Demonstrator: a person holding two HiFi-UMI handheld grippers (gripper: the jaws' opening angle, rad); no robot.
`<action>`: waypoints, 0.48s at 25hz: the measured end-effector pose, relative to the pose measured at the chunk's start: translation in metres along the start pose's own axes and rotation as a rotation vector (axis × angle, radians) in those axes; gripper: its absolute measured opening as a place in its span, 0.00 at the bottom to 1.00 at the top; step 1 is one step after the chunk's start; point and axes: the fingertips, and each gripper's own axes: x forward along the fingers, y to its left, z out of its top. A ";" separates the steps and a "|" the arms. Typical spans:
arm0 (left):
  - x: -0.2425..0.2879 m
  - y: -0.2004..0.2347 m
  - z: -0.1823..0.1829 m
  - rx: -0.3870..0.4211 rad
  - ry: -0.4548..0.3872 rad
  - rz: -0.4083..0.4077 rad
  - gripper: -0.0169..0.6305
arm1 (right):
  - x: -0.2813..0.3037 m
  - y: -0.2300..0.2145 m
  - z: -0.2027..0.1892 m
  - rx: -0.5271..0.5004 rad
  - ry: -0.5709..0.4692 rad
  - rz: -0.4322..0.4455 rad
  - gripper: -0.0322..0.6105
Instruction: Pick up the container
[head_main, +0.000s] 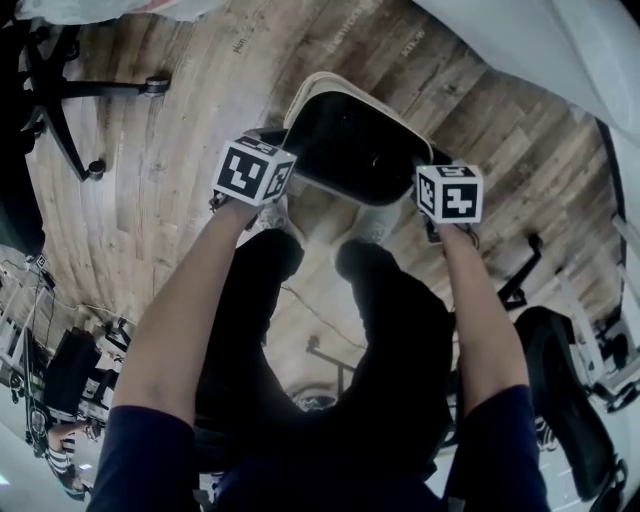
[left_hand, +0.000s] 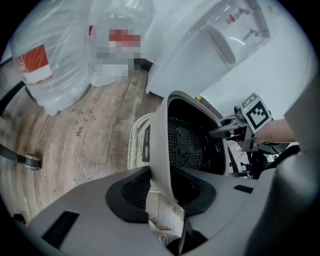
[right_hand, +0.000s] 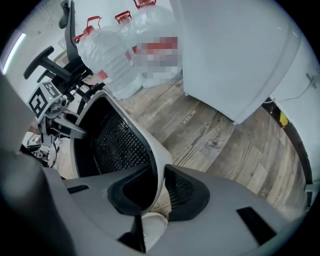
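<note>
The container is a white bin with a black mesh inside, and it sits between my two grippers over the wooden floor. In the left gripper view, my left gripper is shut on the container's white rim wall, one pad on each side. In the right gripper view, my right gripper clamps the opposite rim of the container the same way. From the head view the left gripper is at the bin's left edge and the right gripper at its right edge.
Large water bottles in plastic wrap stand on the wooden floor beyond the bin. A white cabinet stands to the right of them. An office chair base is at the left. The person's shoes are just below the bin.
</note>
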 end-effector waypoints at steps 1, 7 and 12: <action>-0.011 -0.005 0.003 0.001 -0.002 0.000 0.25 | -0.012 0.003 0.002 0.002 0.004 -0.004 0.18; -0.097 -0.043 0.023 -0.017 -0.039 -0.004 0.25 | -0.105 0.022 0.032 -0.008 -0.028 -0.040 0.18; -0.185 -0.081 0.032 -0.059 -0.097 -0.016 0.25 | -0.197 0.050 0.056 -0.020 -0.056 -0.049 0.17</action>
